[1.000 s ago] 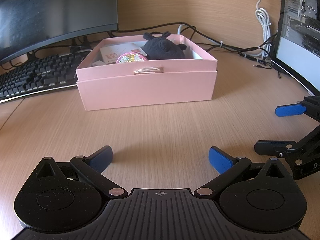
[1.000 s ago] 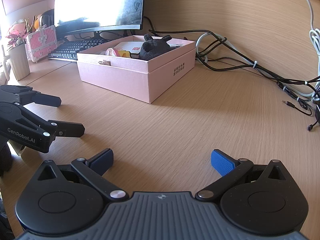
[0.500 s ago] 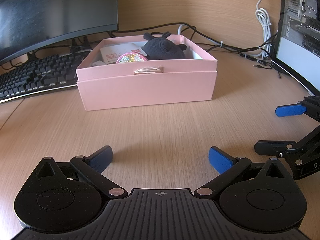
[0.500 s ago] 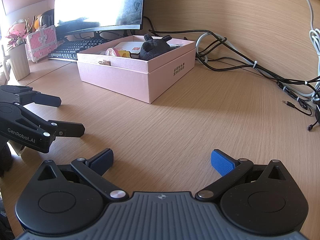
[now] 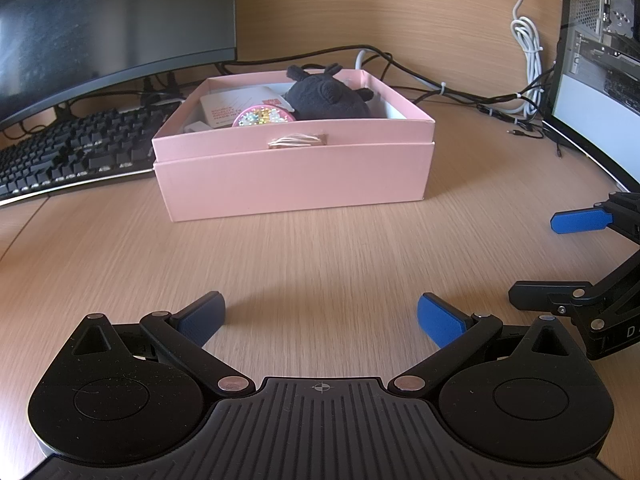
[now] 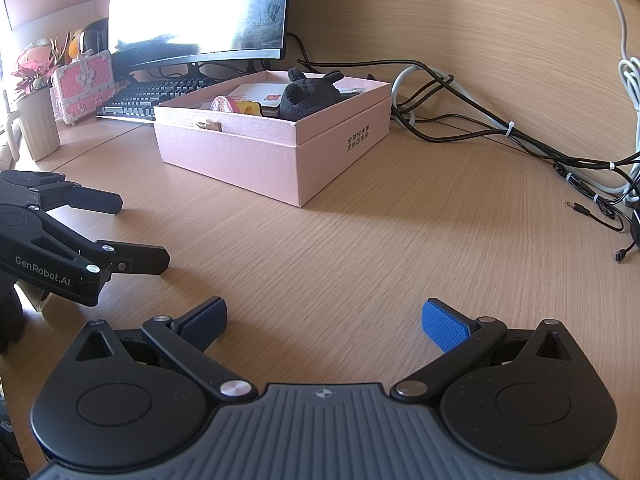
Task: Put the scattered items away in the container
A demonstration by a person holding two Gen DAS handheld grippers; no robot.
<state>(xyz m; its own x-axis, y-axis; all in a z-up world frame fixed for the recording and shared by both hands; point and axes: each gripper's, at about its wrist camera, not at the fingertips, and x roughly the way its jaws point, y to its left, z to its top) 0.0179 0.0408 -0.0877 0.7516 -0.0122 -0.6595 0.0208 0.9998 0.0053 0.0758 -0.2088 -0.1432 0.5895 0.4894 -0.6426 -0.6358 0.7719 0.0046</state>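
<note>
Both tools sit low over the bare wooden desk point(image 5: 320, 252) with nothing between their blue pads: the left gripper point(image 5: 320, 318) and the right gripper point(image 6: 324, 320) are each spread wide and released, which suggests the collecting is finished or paused. Straight ahead of the left gripper, well apart from it, the pink box point(image 5: 294, 172) stands open. It already holds the black plush toy point(image 5: 328, 98), a white card point(image 5: 240, 106) and a glittery round case point(image 5: 262, 117), tucked in below the rim.

Black keyboard point(image 5: 68, 152), dark monitor point(image 5: 100, 28), tangled cables point(image 6: 500, 136), pink trinket chest point(image 6: 86, 84).
</note>
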